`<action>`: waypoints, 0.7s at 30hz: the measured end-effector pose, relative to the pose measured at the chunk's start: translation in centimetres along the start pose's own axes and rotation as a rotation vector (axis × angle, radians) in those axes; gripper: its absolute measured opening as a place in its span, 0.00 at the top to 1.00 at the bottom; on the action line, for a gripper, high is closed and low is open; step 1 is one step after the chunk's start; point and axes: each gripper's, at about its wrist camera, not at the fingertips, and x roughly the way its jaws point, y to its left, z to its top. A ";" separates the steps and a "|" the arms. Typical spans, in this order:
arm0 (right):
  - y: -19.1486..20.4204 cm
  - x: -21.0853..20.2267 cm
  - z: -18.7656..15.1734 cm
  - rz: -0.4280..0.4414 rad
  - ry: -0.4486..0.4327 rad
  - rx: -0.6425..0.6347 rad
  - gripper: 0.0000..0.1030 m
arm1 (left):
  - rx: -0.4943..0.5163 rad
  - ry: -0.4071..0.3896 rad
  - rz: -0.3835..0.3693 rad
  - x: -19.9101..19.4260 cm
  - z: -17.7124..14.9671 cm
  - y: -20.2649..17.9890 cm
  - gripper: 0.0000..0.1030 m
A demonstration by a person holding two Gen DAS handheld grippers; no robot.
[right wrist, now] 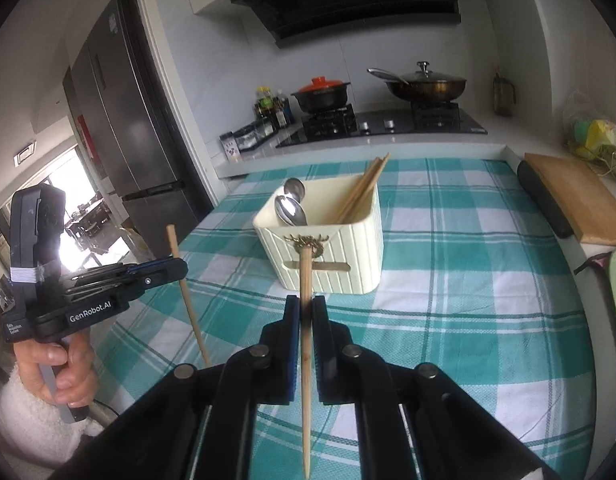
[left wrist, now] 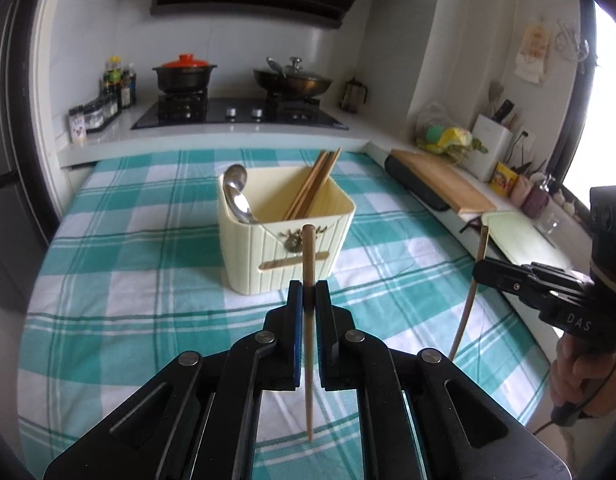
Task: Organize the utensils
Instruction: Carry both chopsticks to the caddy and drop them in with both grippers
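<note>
A teal-and-white checked tablecloth (left wrist: 148, 280) fills the middle of both views, and at its centre stands a pale cream, vertically ribbed holder (left wrist: 286, 240) with a small brassy ornament on its front. Inside it are light tan wooden chopsticks (left wrist: 314, 184) and shiny silver spoons (left wrist: 236, 194) (mirror-bright). In the upper part of the frame, a black pot (left wrist: 184, 76) wears an orange-red lid, and both grippers are black with blue pads (left wrist: 296, 304).
</note>
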 end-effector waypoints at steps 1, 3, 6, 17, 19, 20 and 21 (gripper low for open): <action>0.5 -0.6 0.1 -0.005 -0.020 -0.013 0.94 | -0.003 -0.015 -0.004 -0.6 0.1 0.0 0.96; 1.4 -1.5 0.3 -0.016 -0.059 -0.033 0.94 | -0.010 -0.040 -0.005 -1.6 0.1 0.0 0.96; 2.4 -2.6 0.9 -0.030 -0.118 -0.044 0.94 | -0.023 -0.070 -0.010 -2.8 0.2 0.3 0.96; 3.3 -2.2 9.3 -0.045 -0.335 -0.054 0.94 | -0.020 -0.204 -0.011 -5.8 8.2 1.3 0.96; 3.2 -1.4 11.5 -0.054 -0.374 -0.061 0.94 | -0.025 -0.239 0.004 -5.5 10.7 1.6 0.96; 3.1 -0.9 12.6 -0.056 -0.393 -0.064 0.94 | -0.029 -0.253 0.011 -5.2 11.8 1.8 0.96; 2.9 -0.3 13.7 -0.060 -0.410 -0.064 0.94 | -0.032 -0.264 0.020 -4.7 12.9 2.1 0.96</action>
